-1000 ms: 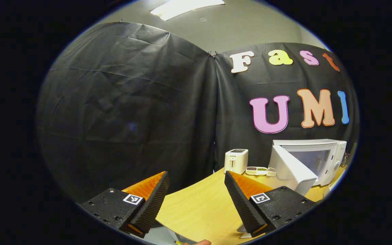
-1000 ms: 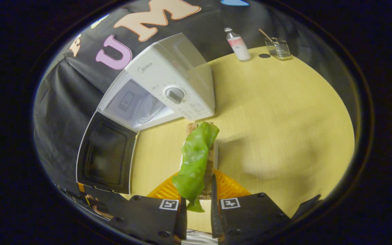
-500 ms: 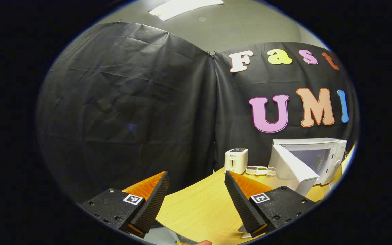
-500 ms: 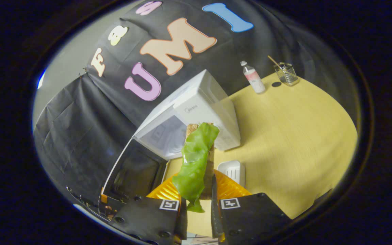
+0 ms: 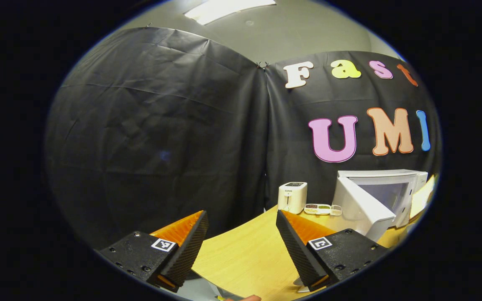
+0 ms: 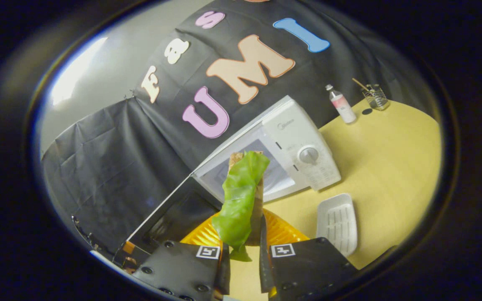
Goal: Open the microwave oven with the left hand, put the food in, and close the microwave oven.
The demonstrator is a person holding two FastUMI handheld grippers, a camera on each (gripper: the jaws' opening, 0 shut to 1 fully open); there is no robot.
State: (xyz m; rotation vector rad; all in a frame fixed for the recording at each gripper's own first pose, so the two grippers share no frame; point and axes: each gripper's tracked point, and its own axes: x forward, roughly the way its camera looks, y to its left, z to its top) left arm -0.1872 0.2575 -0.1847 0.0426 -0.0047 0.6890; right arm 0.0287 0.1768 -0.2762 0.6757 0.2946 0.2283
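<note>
Food's (image 6: 241, 196) filling half-hidden behind lettuce, in right gripper (image 6: 243, 251).

In the right gripper view the lettuce leaf (image 6: 239, 200) hides most of the sandwich (image 6: 236, 157) and part of the microwave cavity (image 6: 274, 173). In the left gripper view the microwave (image 5: 396, 190) is cut off at the edge, and the divided dish (image 5: 319, 208) holds contents too small to tell.
</note>
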